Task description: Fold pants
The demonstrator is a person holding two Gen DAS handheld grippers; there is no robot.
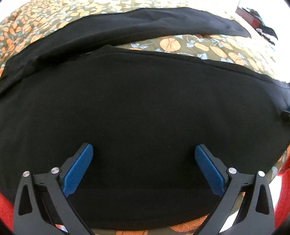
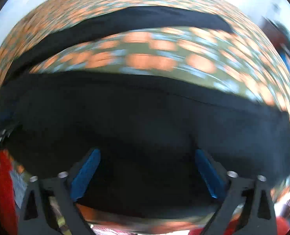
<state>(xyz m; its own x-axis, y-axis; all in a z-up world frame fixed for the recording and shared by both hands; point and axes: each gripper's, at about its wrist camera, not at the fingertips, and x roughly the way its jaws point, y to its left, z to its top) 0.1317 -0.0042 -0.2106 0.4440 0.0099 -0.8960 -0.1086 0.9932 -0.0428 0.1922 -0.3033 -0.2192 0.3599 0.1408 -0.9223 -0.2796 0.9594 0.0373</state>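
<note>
Black pants [image 1: 137, 105] spread on patterned cover [image 1: 184, 45], legs splayed apart, left gripper [image 1: 144, 152] wide open over pants, right gripper [image 2: 147, 156] wide open over pants, right view blurred

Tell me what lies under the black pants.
Under the pants lies a bedspread printed with orange balls, visible around and between the legs. Whatever lies directly beneath the fabric is covered.

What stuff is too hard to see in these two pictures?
- Right wrist view: all smeared by motion blur; the bedspread pattern is only orange blobs.
- Left wrist view: the black pants waist end runs off the left edge.
- Left wrist view: the red box far back is too small to name.
- Both views: whatever lies beneath the pants is covered by cloth.
- Left gripper and right gripper: both open.
</note>
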